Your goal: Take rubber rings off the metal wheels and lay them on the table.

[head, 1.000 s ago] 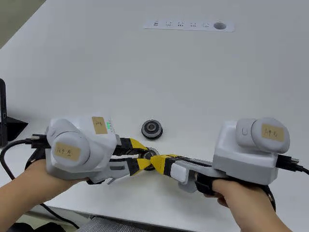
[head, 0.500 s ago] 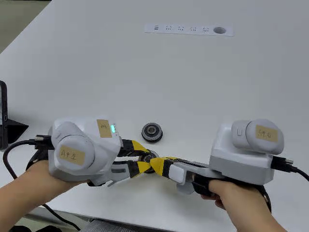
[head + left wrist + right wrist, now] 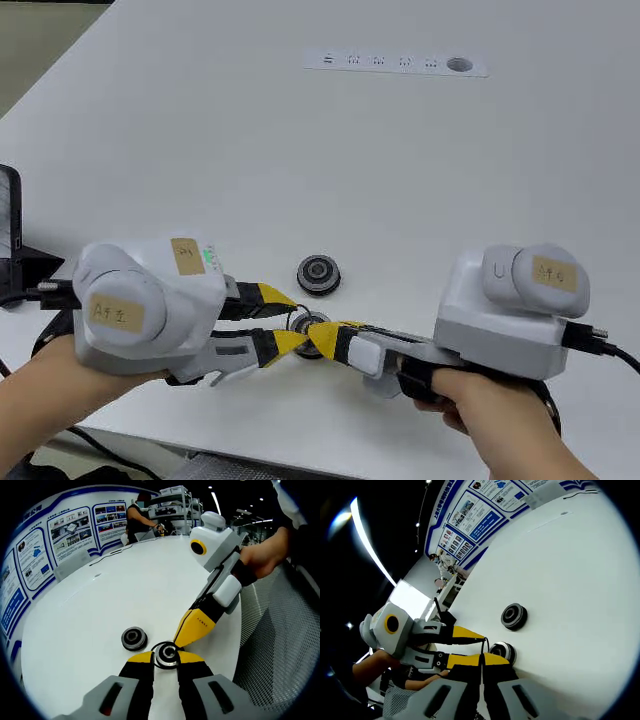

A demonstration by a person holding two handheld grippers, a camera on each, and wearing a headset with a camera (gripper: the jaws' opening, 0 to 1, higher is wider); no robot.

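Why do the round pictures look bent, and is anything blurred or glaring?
Left gripper view: fisheye bends the table edge, wall posters curve. Right gripper view: same bending, plus a bright light streak upper left. Head view: undistorted, evenly lit, the lone wheel sharp.

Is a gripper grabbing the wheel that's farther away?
No, the farther wheel lies by itself on the table, apart from the left gripper and the right gripper, which meet at the nearer wheel.

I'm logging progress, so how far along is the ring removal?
Done: no ring lies on the table yet. In hand: the left gripper holds one wheel while the right gripper pinches its rubber ring. Left: that ring, then the second wheel, ring apparently on.
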